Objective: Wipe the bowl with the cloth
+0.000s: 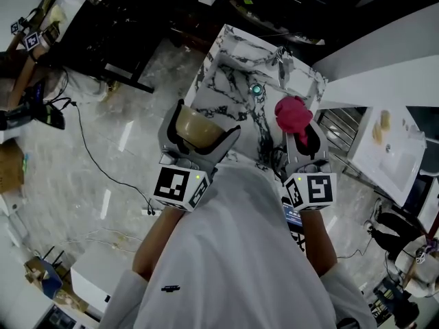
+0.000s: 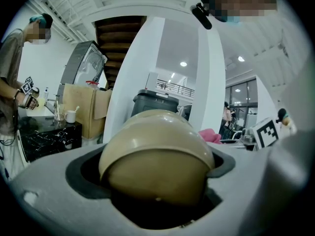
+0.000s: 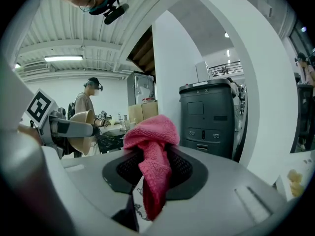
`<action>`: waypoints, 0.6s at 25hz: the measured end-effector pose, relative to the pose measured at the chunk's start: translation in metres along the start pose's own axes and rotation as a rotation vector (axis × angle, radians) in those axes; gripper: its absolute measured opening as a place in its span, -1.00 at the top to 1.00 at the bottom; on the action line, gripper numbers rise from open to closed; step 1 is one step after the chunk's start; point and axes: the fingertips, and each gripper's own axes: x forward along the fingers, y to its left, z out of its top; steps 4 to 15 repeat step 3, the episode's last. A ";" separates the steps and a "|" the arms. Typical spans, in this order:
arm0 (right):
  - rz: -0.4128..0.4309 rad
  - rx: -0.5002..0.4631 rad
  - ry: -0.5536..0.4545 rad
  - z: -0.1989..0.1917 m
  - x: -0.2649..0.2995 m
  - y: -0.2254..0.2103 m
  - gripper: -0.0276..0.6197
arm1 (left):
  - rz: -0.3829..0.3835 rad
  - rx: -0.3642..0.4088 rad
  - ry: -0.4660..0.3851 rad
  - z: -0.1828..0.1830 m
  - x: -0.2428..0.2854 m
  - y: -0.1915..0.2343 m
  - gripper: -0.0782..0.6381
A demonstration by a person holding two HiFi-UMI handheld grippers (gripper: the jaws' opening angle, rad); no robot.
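Bowl in one hand-held gripper, cloth in the other, above a marbled worktop [image 1: 226, 74].

My left hand-held gripper [image 1: 204, 123] has its jaws clamped on the tan bowl [image 1: 194, 124], which fills the space between them and shows its rounded underside to that gripper's own camera [image 2: 155, 156]. My right hand-held gripper [image 1: 302, 131] pinches the pink cloth [image 1: 293, 113], bunched above the jaw tips with a fold hanging down between them [image 3: 150, 146]. The two grippers are held side by side with a gap between them, the cloth off to the right of the bowl and not touching it, and the worktop lies just beyond both sets of jaw tips.
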 end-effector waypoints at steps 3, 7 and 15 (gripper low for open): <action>0.014 -0.020 0.005 0.004 -0.001 0.002 0.58 | -0.008 0.001 0.008 -0.002 0.000 -0.005 -0.77; 0.014 -0.020 0.005 0.004 -0.001 0.002 0.58 | -0.008 0.001 0.008 -0.002 0.000 -0.005 -0.77; 0.014 -0.020 0.005 0.004 -0.001 0.002 0.58 | -0.008 0.001 0.008 -0.002 0.000 -0.005 -0.77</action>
